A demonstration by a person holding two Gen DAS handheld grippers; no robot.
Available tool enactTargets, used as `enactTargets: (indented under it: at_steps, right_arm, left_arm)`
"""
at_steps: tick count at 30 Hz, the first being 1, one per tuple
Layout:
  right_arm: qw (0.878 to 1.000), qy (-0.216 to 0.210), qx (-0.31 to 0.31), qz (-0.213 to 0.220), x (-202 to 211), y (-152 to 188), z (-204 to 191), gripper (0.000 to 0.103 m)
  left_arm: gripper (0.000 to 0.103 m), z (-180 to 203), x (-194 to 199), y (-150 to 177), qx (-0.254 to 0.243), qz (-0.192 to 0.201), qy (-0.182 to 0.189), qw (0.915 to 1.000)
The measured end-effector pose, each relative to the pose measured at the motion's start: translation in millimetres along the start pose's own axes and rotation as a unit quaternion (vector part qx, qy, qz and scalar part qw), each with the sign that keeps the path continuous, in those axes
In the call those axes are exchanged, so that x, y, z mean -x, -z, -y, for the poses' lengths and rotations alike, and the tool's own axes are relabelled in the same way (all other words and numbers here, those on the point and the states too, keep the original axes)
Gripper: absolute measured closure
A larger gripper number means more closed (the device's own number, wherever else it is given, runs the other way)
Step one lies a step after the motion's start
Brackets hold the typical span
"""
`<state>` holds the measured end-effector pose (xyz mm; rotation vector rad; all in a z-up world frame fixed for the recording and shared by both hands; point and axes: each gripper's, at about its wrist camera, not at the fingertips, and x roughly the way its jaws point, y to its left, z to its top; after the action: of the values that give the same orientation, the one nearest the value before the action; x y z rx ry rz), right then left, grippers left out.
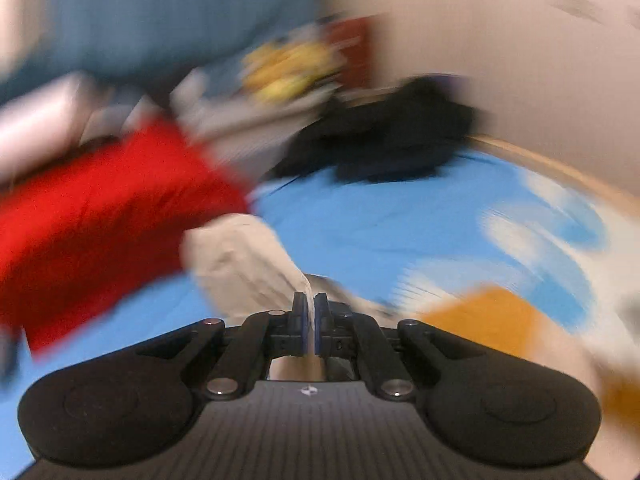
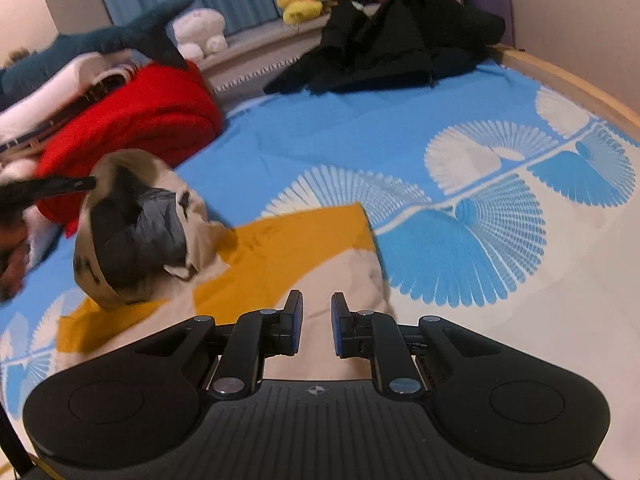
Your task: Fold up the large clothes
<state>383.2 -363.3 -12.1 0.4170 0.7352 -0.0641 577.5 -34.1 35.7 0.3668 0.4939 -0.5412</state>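
My left gripper (image 1: 310, 312) looks pinched on the beige sleeve (image 1: 240, 256); lift smoothly while my right gripper (image 2: 316, 322), part-open and empty, hovers over the garment (image 2: 280, 256)

Bed (image 2: 352, 128) spread with blue sheet printed in white fan shapes, edged by pale wooden frame (image 2: 568, 80) on the far right. Directly on the sheet: beige-and-mustard garment (image 2: 280, 256) lying nearest, partly lifted at its left end; red folded fabric (image 2: 152, 116) beyond that garment to the left, with white bedding (image 2: 44, 92) behind it; black clothes pile (image 2: 392, 44) well apart, at the far edge.
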Motion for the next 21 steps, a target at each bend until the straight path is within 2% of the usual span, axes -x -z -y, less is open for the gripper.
enactTargets:
  at_steps: [2,5,6,7,8,9,12,13,15,17,18,19,20,21]
  right_arm:
    - [1.000,-0.009,-0.017,0.013,9,-3,2,0.087]
    - [0.998,-0.029,-0.044,0.033,21,-7,4,0.087]
    - [0.997,-0.038,-0.050,0.039,25,-7,3,0.086]
    - [0.997,-0.045,-0.055,0.044,29,-6,2,0.080]
    - [0.996,-0.050,-0.057,0.046,31,-5,1,0.074]
    - [0.996,-0.057,-0.058,0.048,32,-4,-2,0.072]
    - [0.995,-0.076,-0.057,0.041,33,2,-10,0.067]
    - [0.994,-0.083,-0.055,0.035,30,4,-14,0.067]
    - [0.994,-0.098,-0.048,0.007,19,11,-23,0.066]
    - [0.992,-0.111,-0.049,-0.030,4,20,-32,0.066]
    - [0.991,-0.113,-0.057,-0.049,-5,25,-34,0.066]
    - [0.989,-0.113,-0.065,-0.065,-13,31,-36,0.066]
    - [0.988,-0.110,-0.070,-0.083,-22,37,-38,0.066]
    - [0.987,-0.107,-0.072,-0.098,-30,42,-40,0.066]
  left_arm:
    - [0.100,51,58,26,-0.080,0.003,0.038,0.9961]
    - [0.100,119,114,95,-0.175,-0.054,0.060,0.9813]
    - [0.100,137,127,123,-0.187,-0.090,0.074,0.9754]
    - [0.098,146,135,142,-0.181,-0.124,0.086,0.9719]
    - [0.097,153,145,159,-0.164,-0.149,0.085,0.9713]
    - [0.097,153,153,167,-0.144,-0.156,0.076,0.9743]
    - [0.097,134,174,168,-0.015,-0.136,0.018,0.9905]
    - [0.096,124,176,166,0.035,-0.122,-0.002,0.9919]
    - [0.096,102,170,164,0.136,-0.096,-0.031,0.9855]
    - [0.096,80,156,171,0.239,-0.095,-0.039,0.9657]
    - [0.094,68,145,174,0.291,-0.101,-0.037,0.9507]
    - [0.086,56,134,180,0.345,-0.102,-0.028,0.9325]
    - [0.081,47,125,180,0.379,-0.101,-0.018,0.9197]
    - [0.070,42,118,185,0.406,-0.104,-0.009,0.9079]
